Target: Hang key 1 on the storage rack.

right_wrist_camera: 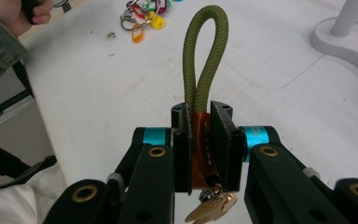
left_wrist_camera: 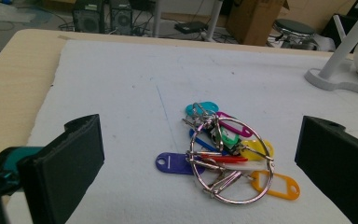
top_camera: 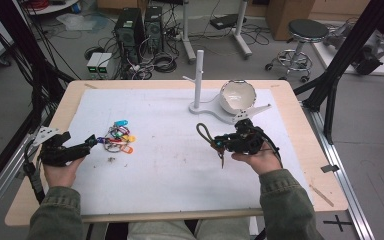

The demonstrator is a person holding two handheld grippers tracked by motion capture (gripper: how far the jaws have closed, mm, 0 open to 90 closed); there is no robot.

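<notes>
Jaws of our right gripper [right_wrist_camera: 200,154] clamp the olive-loop keychain [right_wrist_camera: 205,70] mid-surface while our left gripper [left_wrist_camera: 200,163] gapes before the key ring [left_wrist_camera: 230,161]; hanging likely follows.

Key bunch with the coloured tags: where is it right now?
High view: the key bunch lies on the white mat's left side, just ahead of the open left gripper, untouched.

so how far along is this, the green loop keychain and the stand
Done: the right gripper is shut on the keychain, clamped at its brown collar, and holds it above the white mat. In hand: the green loop points up between the jaws, keys dangling below. Left, probably: hanging it on the white stand, whose pegs look bare. The left gripper is open at the key ring bunch.
</notes>
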